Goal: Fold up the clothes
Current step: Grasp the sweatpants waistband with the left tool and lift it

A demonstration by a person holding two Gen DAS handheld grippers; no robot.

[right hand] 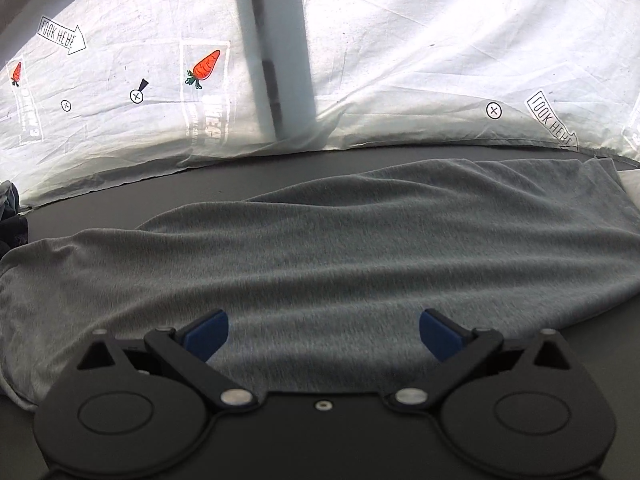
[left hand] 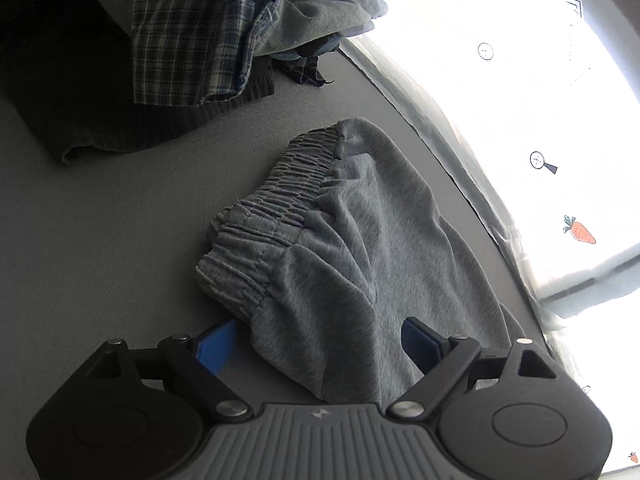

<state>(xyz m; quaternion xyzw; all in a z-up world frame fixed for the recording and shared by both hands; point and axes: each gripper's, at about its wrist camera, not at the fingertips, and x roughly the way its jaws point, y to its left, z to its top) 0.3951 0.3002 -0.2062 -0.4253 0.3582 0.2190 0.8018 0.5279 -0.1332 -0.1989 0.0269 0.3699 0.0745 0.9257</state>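
Soft grey elastic-waist jersey trousers [left hand: 344,240] lie on the dark grey tabletop [left hand: 100,248]; left gripper [left hand: 320,344] and right gripper [right hand: 324,332] both gape wide, gripping nothing.

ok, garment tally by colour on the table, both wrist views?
Grey: 2, sweatpants, crumpled light grey piece in the pile
Plaid blue-white: 1, shirt
Dark ribbed: 1, knit
Total: 4 that can be told apart; the pile may hide more.
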